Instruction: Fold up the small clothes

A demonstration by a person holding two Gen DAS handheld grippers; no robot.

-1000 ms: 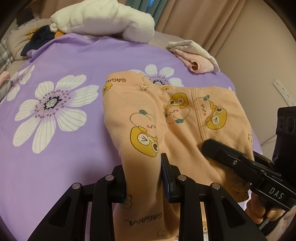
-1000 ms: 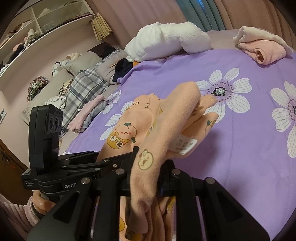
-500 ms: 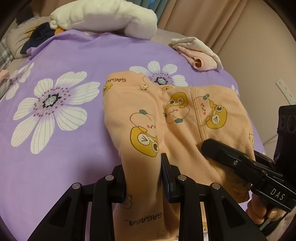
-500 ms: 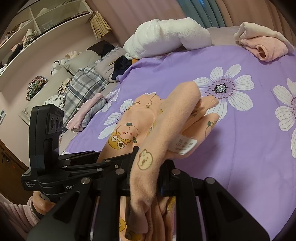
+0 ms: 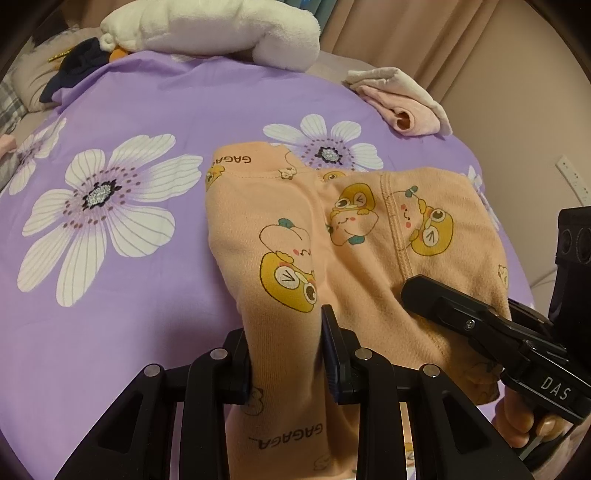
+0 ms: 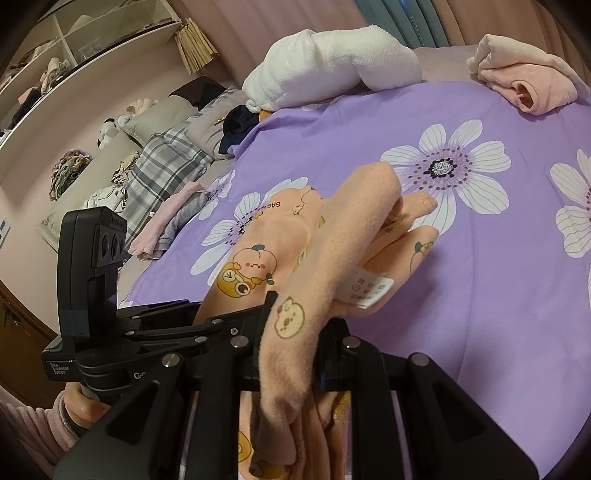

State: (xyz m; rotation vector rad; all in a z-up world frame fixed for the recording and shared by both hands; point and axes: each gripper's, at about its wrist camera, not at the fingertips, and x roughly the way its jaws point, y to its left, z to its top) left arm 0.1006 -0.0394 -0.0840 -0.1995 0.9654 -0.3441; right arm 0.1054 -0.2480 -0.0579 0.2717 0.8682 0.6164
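Your left gripper (image 5: pixel 284 354) is clamped on the near edge of the peach printed garment (image 5: pixel 332 236), and your right gripper (image 6: pixel 291 354) is clamped on a thick bunched fold of the same cloth, its white care label (image 6: pixel 369 290) hanging out beside the jaws. The garment runs straight away from both tools, long axis pointing toward the far side of the bed, its far part lying on the purple flowered sheet (image 5: pixel 110 288) and its near edge lifted. Neither hand is clearly the nearer; the two grips sit side by side, so the coming fold likely carries the near edge forward over the far part. Beyond lie a white rolled towel (image 5: pixel 221 33), a folded pink garment (image 5: pixel 402 107), and beige curtains (image 5: pixel 424 40); shelves (image 6: pixel 81 48) line the wall.
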